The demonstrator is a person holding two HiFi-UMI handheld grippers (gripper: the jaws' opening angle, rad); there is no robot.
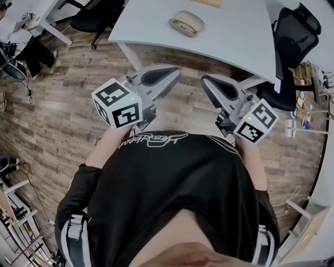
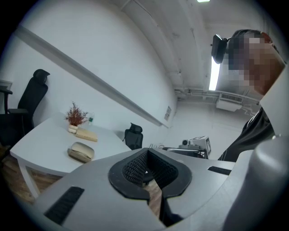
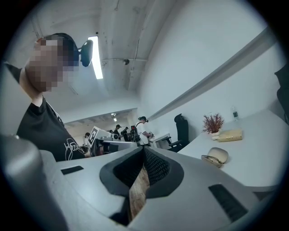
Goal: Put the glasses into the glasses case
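Observation:
A beige glasses case (image 1: 186,23) lies on the white table (image 1: 235,36), its lid slightly ajar with a dark rim of glasses showing in the slit. The left gripper view shows the case (image 2: 81,151) at the left, and the right gripper view shows the case (image 3: 216,156) at the right. Both grippers hang over the wooden floor, close to the person's chest and well short of the table. My left gripper (image 1: 172,70) is shut with nothing in it. My right gripper (image 1: 206,81) is shut and empty too. Their jaws (image 2: 145,155) (image 3: 144,155) point level toward the table.
A dried plant (image 2: 75,115) and a pale wooden block (image 2: 86,135) stand at the table's far side. Black office chairs (image 1: 295,31) (image 1: 96,15) flank the table. Cables and small items (image 1: 305,117) lie on the floor at the right. Several people (image 3: 135,128) stand far off.

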